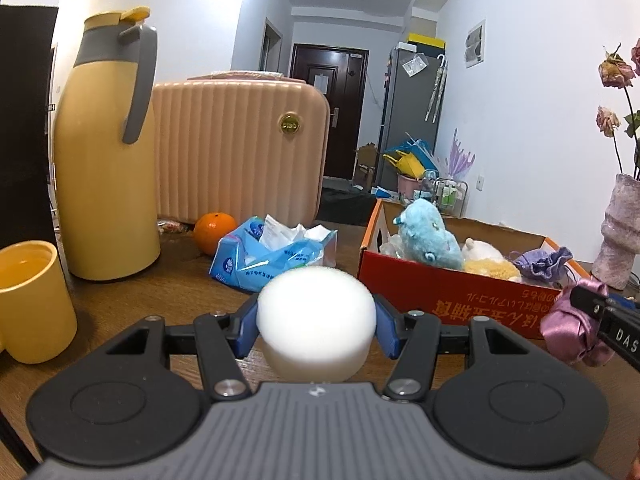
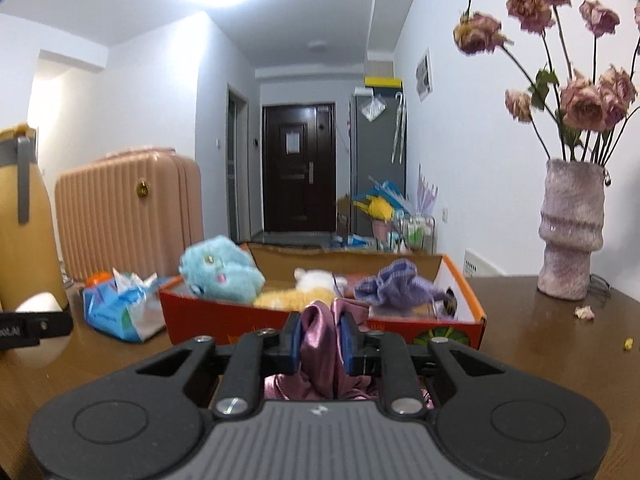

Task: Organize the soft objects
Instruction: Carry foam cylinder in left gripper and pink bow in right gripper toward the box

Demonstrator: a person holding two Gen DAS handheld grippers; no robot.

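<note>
**Both grippers loaded, shoebox part full**

Left to right on the wooden table [image 1: 180, 280]:

- Yellow mug [image 1: 34, 300] at far left, liquid inside. Yellow thermos jug [image 1: 108, 152] just behind it, lid on.
- Pink suitcase [image 1: 240, 148] standing at the back, orange [image 1: 215, 233] at its foot.
- Blue tissue pack [image 1: 272, 256], torn open, white tissue sticking out the top.
- Left gripper [image 1: 316, 320] clamped on a white sponge [image 1: 316, 312]; blue pads press both its sides. It sits short of the box, in front of the tissue pack.
- Orange shoebox [image 2: 240, 316], open top. Inside: blue plush [image 2: 220, 268] at the left end, leaning over the rim; white-and-yellow plush [image 2: 308, 286] mid-box; purple knit pouch [image 2: 394, 284] toward the right end.
- Right gripper [image 2: 322, 340] pinched tight on a pink satin scrunchie [image 2: 320, 352], held at the box's near wall, outside it.
- Mottled vase [image 2: 570, 232] with dried roses [image 2: 580, 96], far right.
</note>
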